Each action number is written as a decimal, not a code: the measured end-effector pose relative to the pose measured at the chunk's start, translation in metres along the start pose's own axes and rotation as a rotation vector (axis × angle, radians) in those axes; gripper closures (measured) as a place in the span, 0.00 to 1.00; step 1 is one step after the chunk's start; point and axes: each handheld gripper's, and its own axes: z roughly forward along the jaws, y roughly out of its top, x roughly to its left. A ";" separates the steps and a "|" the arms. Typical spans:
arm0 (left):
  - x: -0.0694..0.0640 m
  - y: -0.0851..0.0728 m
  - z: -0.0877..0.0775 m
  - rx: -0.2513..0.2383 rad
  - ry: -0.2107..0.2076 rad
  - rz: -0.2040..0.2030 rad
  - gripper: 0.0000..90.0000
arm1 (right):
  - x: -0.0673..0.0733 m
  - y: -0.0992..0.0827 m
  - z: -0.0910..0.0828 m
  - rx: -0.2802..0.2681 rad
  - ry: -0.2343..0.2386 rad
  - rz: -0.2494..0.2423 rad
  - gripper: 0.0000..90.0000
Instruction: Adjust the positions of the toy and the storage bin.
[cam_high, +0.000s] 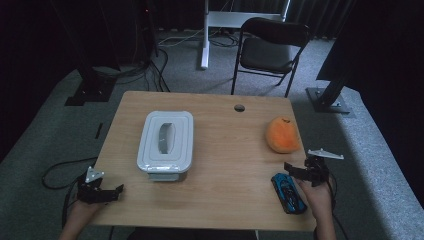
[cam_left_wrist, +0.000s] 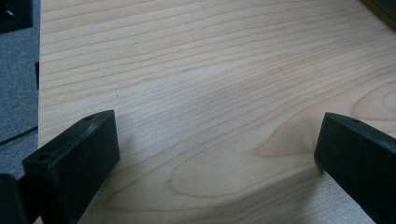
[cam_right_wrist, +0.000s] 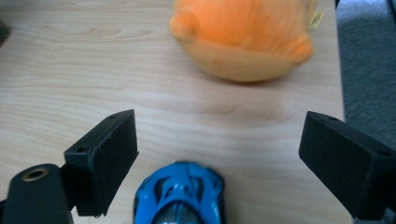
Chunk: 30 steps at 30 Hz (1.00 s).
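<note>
- The right gripper (cam_high: 295, 172) is hovering at the table's near right corner with its jaws spread wide and nothing pinched between them.
- In the right gripper view, the toy car (cam_right_wrist: 180, 196) is sitting low between those jaws, its blue nose pointing away from the camera, with open gaps on both sides and no pad touching it.
- From the high view, the toy car (cam_high: 288, 193) is lying just beside the right gripper, close to the near edge of the table (cam_high: 225, 165) and angled toward the corner.
- The orange plush toy (cam_high: 282, 134) is resting farther back, near the right edge, apart from the car with bare wood between them.
- The left gripper (cam_high: 112, 192) is waiting at the near left corner, jaws spread and holding nothing; in its own view they are framing bare wood, with the table's left edge and grey carpet (cam_left_wrist: 18, 84) showing just beyond.
- The white lidded box (cam_high: 165, 144) is standing left of centre, well apart from both grippers.
- A broad stretch of open tabletop is lying between the box and the plush toy, leaving free room across the middle.
</note>
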 end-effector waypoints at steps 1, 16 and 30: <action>0.000 0.000 0.000 0.000 0.000 0.000 0.00 | 0.000 0.000 0.000 0.000 0.000 0.000 0.12; 0.000 0.000 0.000 0.003 0.000 0.003 0.00 | 0.014 -0.050 -0.007 0.065 0.023 0.028 0.12; 0.000 0.000 0.000 0.001 0.000 0.003 0.00 | 0.016 -0.075 0.004 0.153 -0.034 0.007 0.12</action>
